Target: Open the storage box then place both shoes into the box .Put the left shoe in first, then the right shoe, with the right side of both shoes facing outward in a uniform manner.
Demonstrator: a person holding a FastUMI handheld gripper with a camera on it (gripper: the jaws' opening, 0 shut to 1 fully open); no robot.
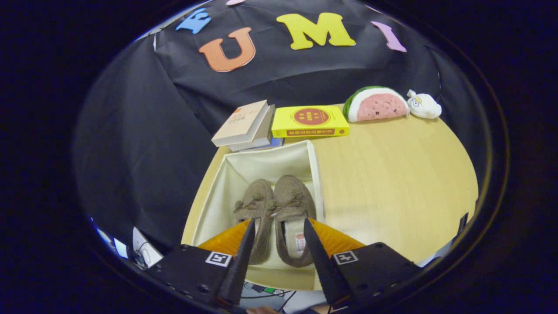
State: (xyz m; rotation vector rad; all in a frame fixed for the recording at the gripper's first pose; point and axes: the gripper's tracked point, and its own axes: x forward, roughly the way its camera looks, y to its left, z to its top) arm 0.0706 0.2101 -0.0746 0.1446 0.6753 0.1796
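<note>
A pale wooden tabletop [392,174] is set against black cloth. The hand-held gripper [277,235] is held spread and empty above the open storage box [218,192], where both shoes [279,209] lie just ahead. A careless withdrawal could snag the soft wall and tip the box.

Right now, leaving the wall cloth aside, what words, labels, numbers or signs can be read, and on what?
Nothing can be quoted.
Yellow book: print on the cover and spine, too blurred to read.
Beige book: faint cover print, unreadable.
Insole tag in one of the shoes: too small to read.
Gripper, open above the shoes in the box: two square pattern markers, no words.
</note>
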